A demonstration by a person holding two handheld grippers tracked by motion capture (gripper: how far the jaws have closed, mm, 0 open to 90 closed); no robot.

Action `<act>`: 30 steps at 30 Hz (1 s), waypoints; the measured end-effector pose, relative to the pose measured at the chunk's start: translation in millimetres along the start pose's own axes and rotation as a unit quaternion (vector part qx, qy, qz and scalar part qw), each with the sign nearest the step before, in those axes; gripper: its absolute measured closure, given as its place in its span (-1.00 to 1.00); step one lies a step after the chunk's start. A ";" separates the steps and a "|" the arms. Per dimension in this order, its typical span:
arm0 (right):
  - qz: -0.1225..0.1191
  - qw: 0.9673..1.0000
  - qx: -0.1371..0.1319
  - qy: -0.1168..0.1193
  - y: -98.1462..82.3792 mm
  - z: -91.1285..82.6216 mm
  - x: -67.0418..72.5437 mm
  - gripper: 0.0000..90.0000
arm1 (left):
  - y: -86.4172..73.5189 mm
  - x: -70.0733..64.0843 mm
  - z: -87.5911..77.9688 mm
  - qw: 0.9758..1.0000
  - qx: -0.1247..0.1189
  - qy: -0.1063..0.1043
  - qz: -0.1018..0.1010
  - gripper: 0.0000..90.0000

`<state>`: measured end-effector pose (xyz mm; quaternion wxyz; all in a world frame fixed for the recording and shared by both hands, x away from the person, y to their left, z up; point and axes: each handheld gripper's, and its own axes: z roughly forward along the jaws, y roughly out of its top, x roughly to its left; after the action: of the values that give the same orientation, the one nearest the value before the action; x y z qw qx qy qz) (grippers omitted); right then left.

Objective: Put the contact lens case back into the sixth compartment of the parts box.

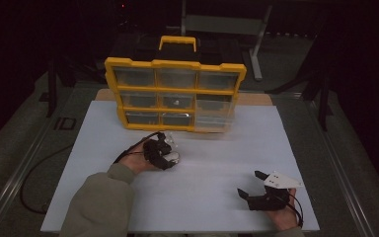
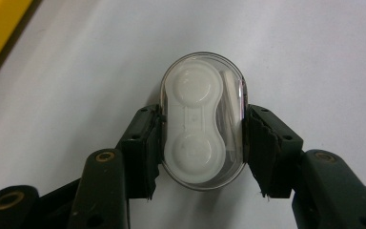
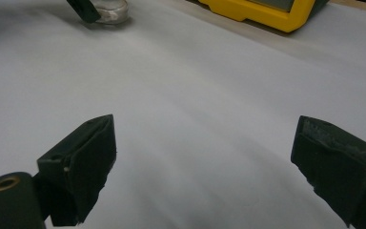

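Table [image 1: 103,197]: white top, yellow drawer organizer [image 1: 175,94] standing at far edge, centre.

Left gripper [image 1: 170,148] left of table centre, just in front of organizer, far nearer case than right gripper [image 1: 250,183], which rests near front right corner.

Clear oval case [image 2: 202,119] sits between left fingers [image 2: 143,143], long axis running straight away from gripper, pads clenched on its 2 long sides.

Right fingers [image 3: 83,164] spread wide, nothing between.

Case: transparent shell, white insert with 2 round wells joined by narrow bridge.
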<state>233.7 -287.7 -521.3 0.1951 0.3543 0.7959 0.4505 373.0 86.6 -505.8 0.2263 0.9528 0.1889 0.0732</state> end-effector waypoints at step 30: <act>0.000 1.000 -0.003 0.000 -0.1 -0.8 -0.4 -0.82 | 0.9 6.2 -34.8 1.000 -0.025 0.009 -0.012 0.09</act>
<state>233.5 -288.5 -521.0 0.1958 0.3542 0.7946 0.4526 371.1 102.4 -474.2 0.2496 0.9438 0.1999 0.0835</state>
